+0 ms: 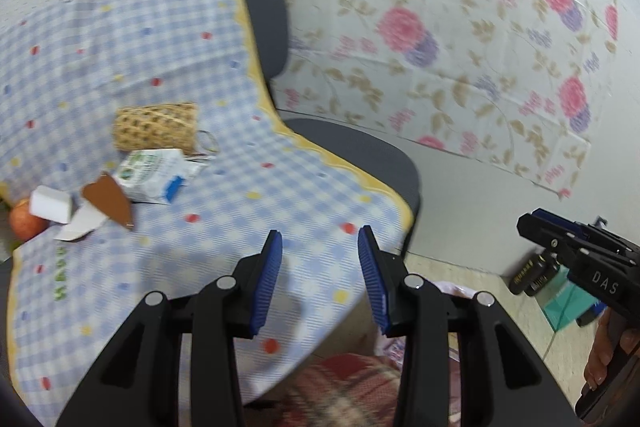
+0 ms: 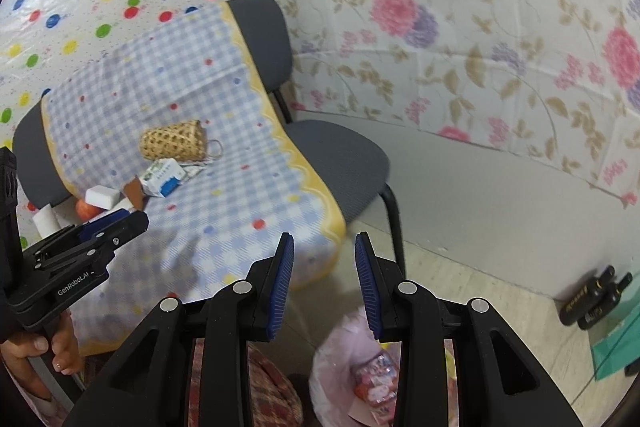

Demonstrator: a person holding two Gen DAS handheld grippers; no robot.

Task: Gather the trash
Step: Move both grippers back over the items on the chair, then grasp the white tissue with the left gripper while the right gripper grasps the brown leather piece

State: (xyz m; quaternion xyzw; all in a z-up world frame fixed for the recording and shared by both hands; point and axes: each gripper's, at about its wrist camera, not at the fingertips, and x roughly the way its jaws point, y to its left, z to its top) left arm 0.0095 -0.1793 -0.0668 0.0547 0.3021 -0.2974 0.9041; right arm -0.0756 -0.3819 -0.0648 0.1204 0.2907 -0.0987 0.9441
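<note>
On a chair draped with a blue-checked cloth (image 1: 240, 195) lie a crumpled white milk carton (image 1: 154, 173) (image 2: 164, 179), a brown card scrap (image 1: 108, 199) (image 2: 134, 191), a white foam block (image 1: 50, 205) (image 2: 102, 197) and an orange-red fruit (image 1: 24, 223). My left gripper (image 1: 320, 231) hovers open over the cloth's near corner, nothing between its blue pads. My right gripper (image 2: 325, 235) is open and holds nothing, past the chair's front edge. Below it a pink trash bag (image 2: 344, 347) holds wrappers. Each gripper shows in the other's view (image 1: 528, 223) (image 2: 136, 219).
A woven basket (image 1: 156, 127) (image 2: 174, 141) lies on its side behind the carton. The grey chair seat (image 2: 340, 155) is bare on its right side. Black bottles (image 2: 592, 295) and a teal box (image 2: 616, 347) stand on the floor by the floral-covered wall. A red plaid fabric (image 1: 344, 387) is below.
</note>
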